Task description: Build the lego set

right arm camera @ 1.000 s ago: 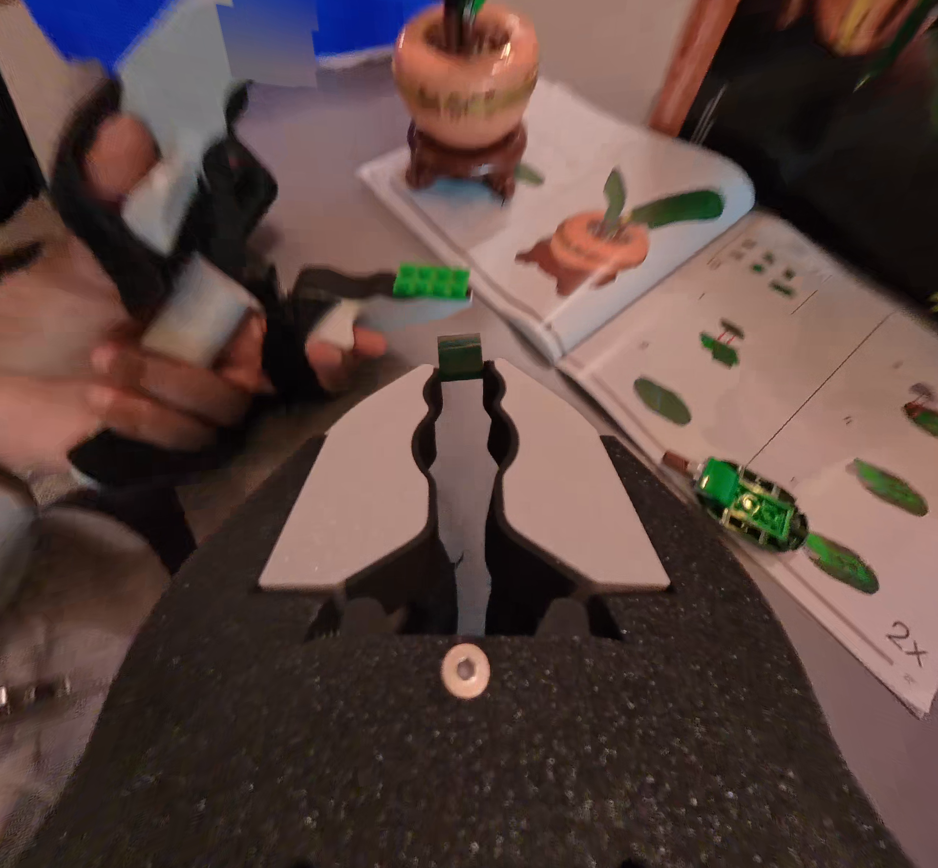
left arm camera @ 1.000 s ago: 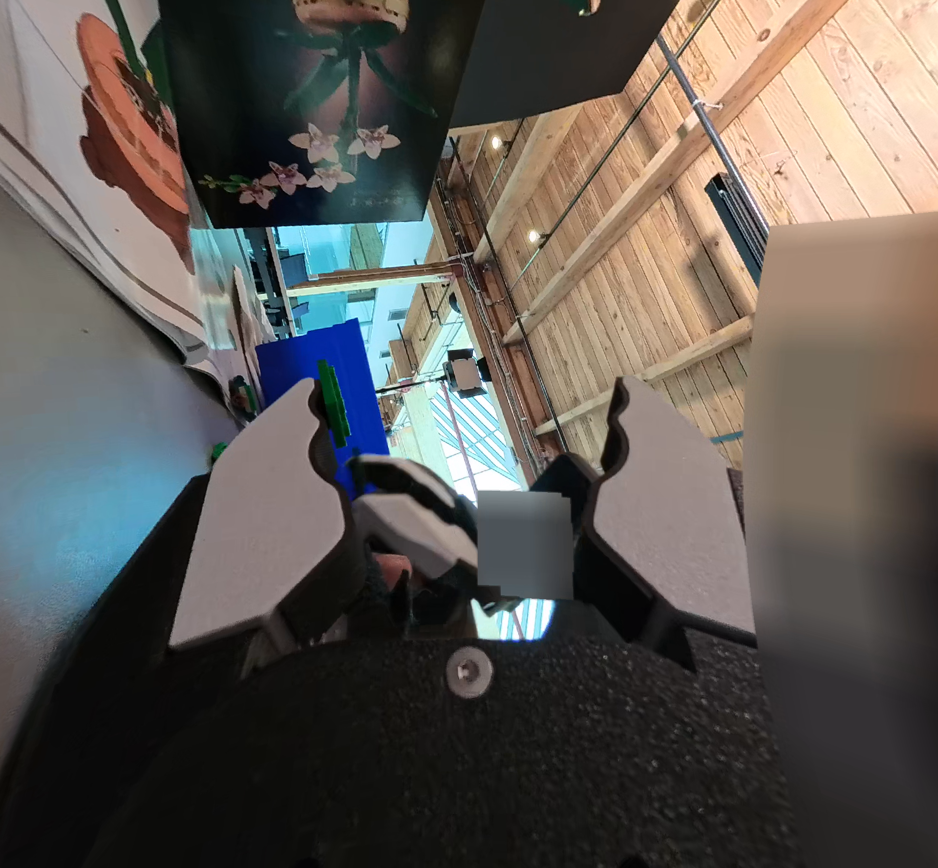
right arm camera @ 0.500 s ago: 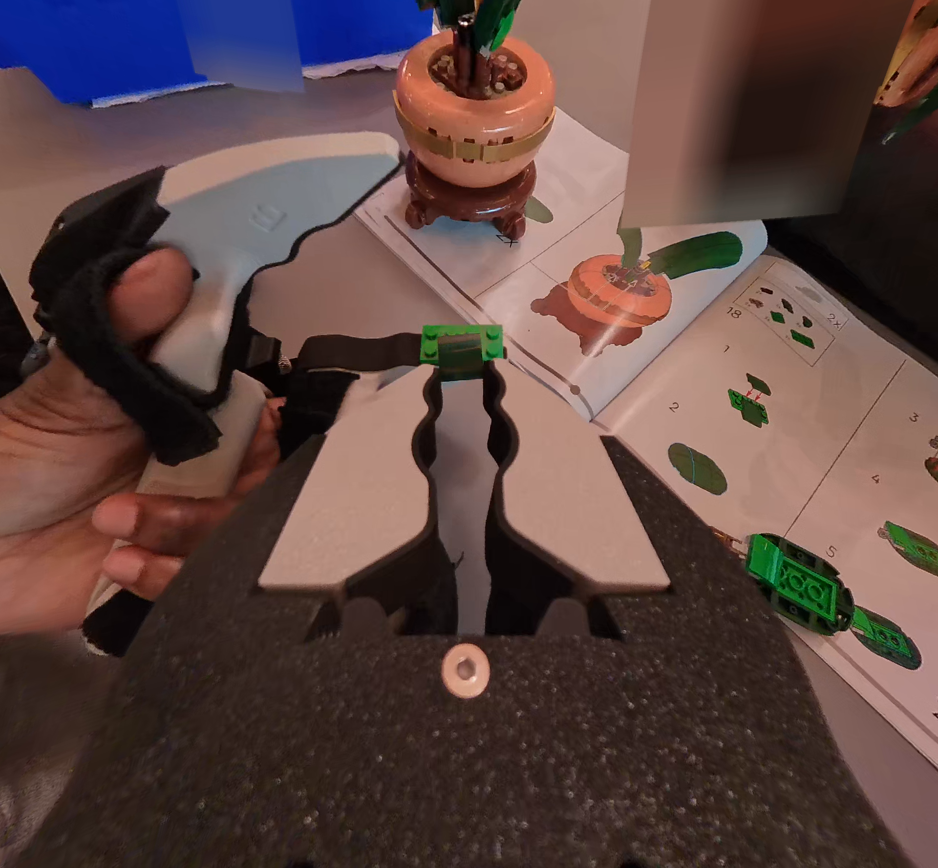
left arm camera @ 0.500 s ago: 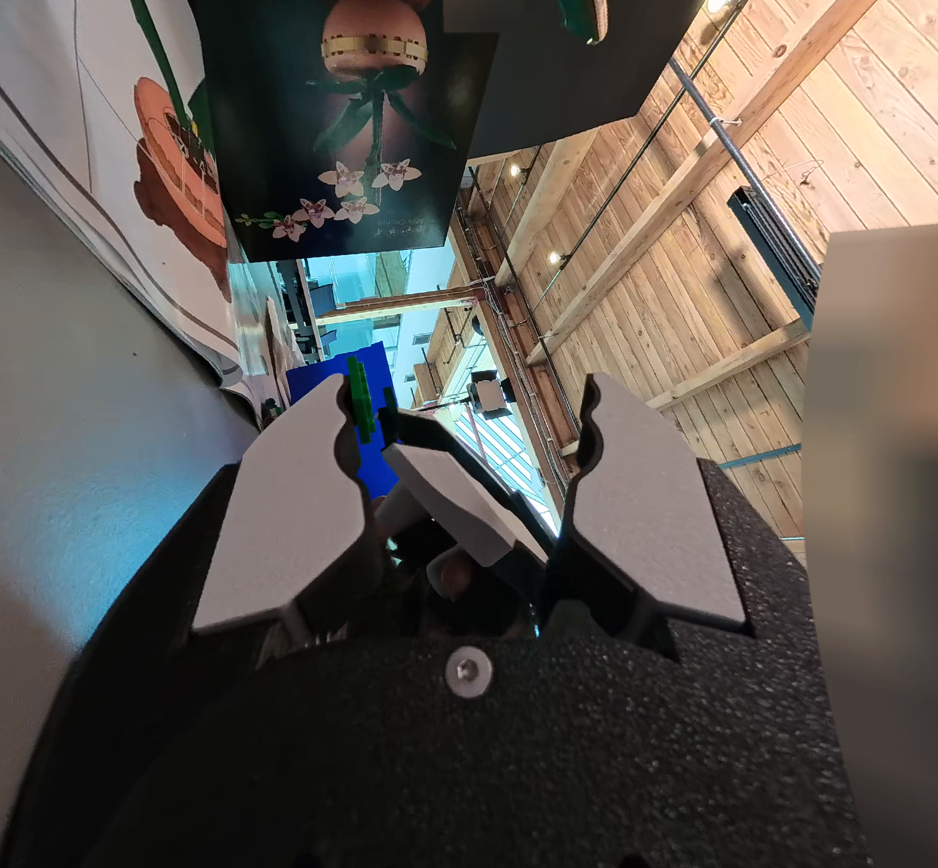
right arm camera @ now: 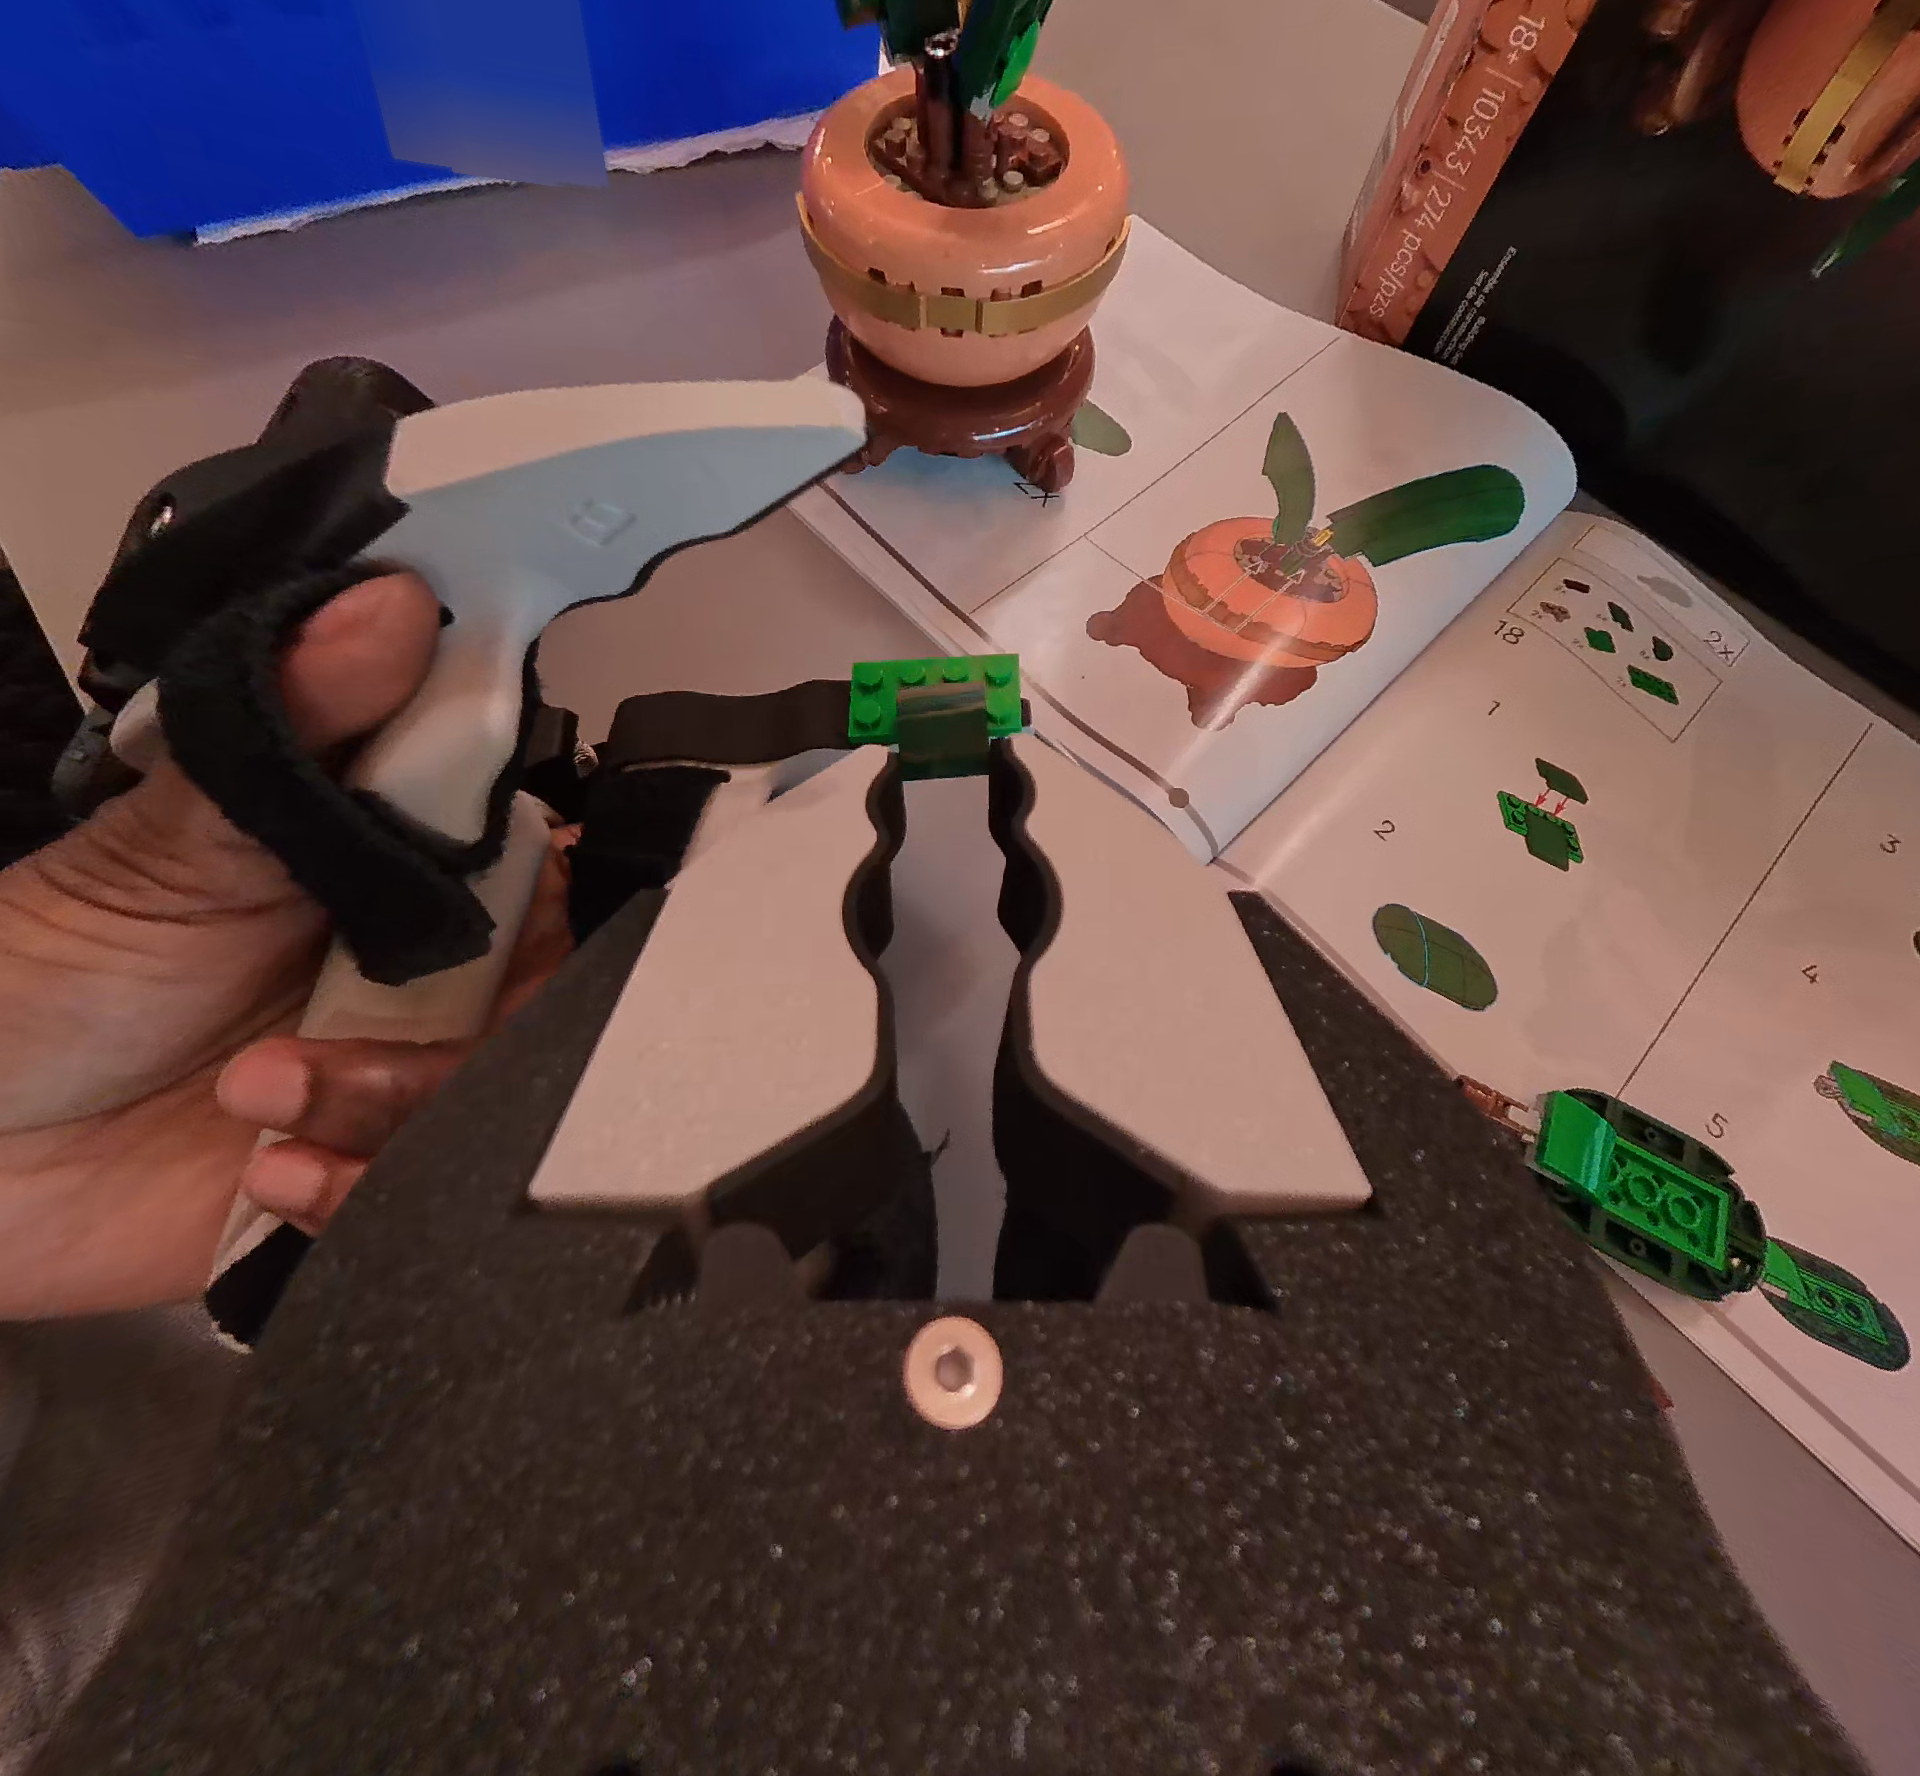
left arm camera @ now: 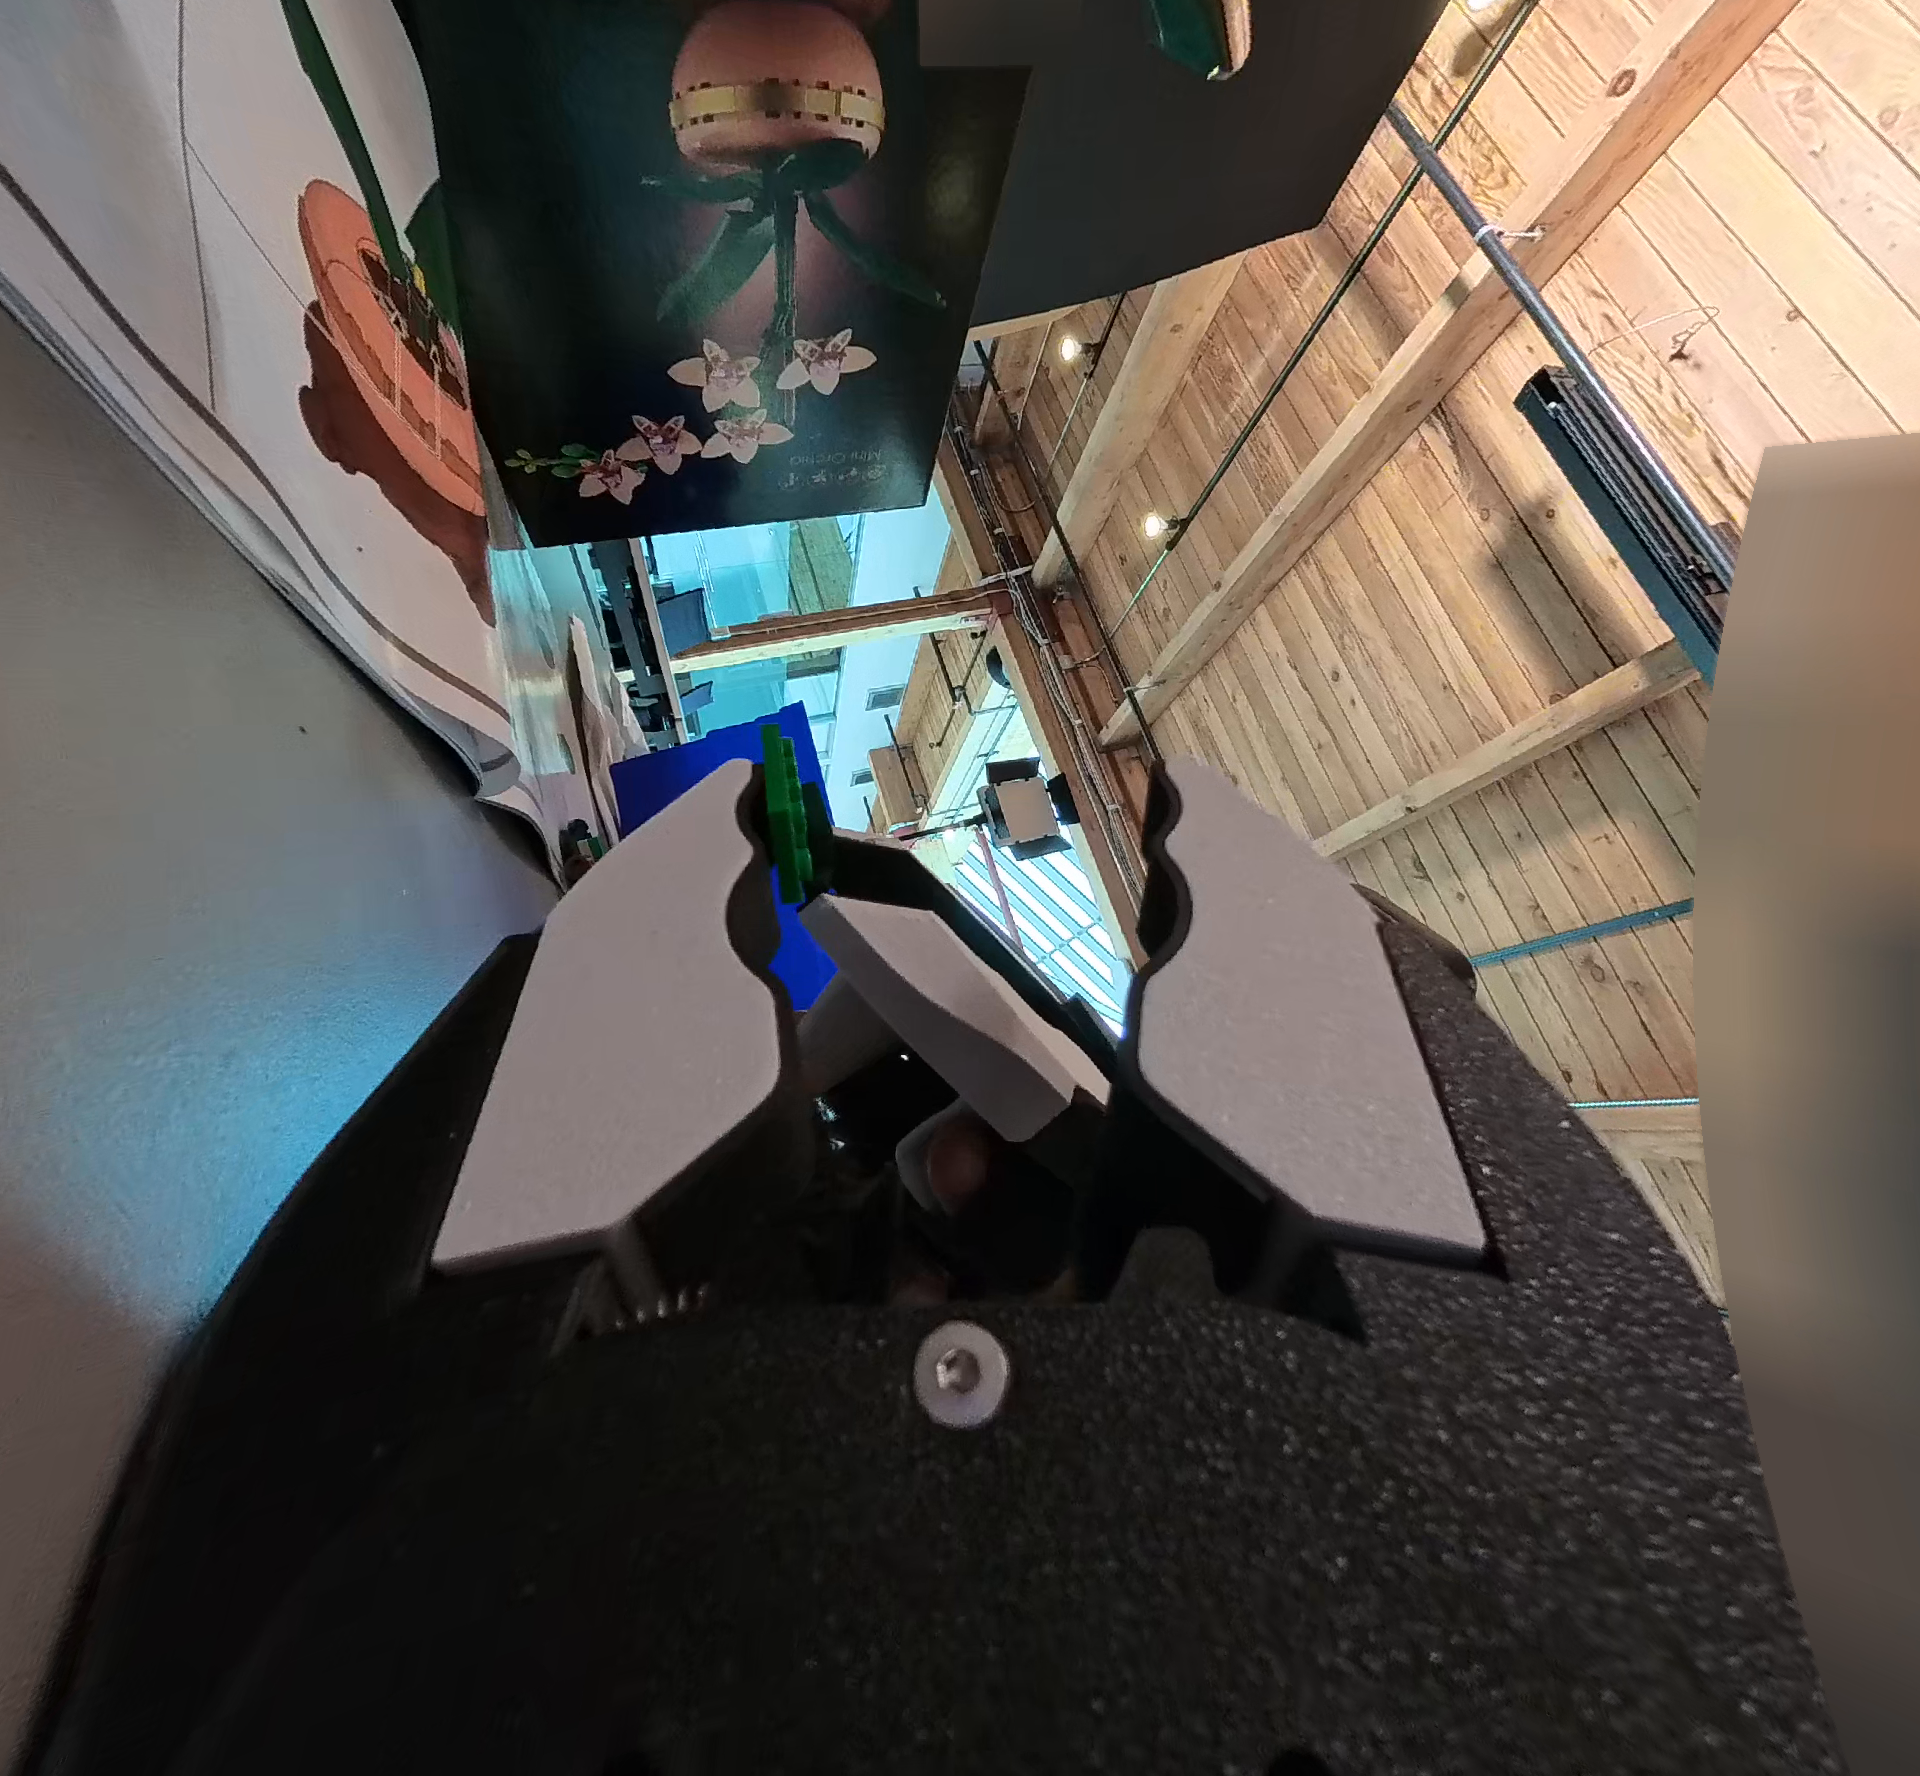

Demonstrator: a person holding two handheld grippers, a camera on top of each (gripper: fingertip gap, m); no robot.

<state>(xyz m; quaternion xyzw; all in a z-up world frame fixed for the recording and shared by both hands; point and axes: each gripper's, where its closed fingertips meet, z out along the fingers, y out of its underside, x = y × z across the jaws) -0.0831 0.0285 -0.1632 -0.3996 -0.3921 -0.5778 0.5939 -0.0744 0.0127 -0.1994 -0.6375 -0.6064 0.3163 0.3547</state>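
Observation:
In the right wrist view my right gripper (right arm camera: 943, 772) is shut on a small dark green piece (right arm camera: 940, 737). It presses that piece against a bright green studded plate (right arm camera: 883, 692). The plate lies on the inner side of the left gripper's lower finger (right arm camera: 717, 729). My left gripper (right arm camera: 842, 563) is open wide, held by a hand (right arm camera: 125, 947). In the left wrist view the left gripper (left arm camera: 951, 791) is open, the plate (left arm camera: 787, 817) sits edge-on at its left fingertip, and the right gripper's fingers (left arm camera: 935, 999) reach in between.
A built brick flower pot with green leaves (right arm camera: 961, 272) stands on the open instruction booklet (right arm camera: 1351, 791). A green leaf assembly (right arm camera: 1642, 1196) lies on the booklet at the right. The set's box (right arm camera: 1662, 168) stands at the back right, a blue sheet (right arm camera: 208, 12) at the back left. Left and right tips are no more than a few centimetres apart. Left tips and right tips are each some 15 cm from the green leaf assembly (right arm camera: 1642, 1196).
My right gripper has carried the dark green piece forward until it meets the green plate on the left gripper's finger. The left gripper has stayed open and shifted toward the pot.

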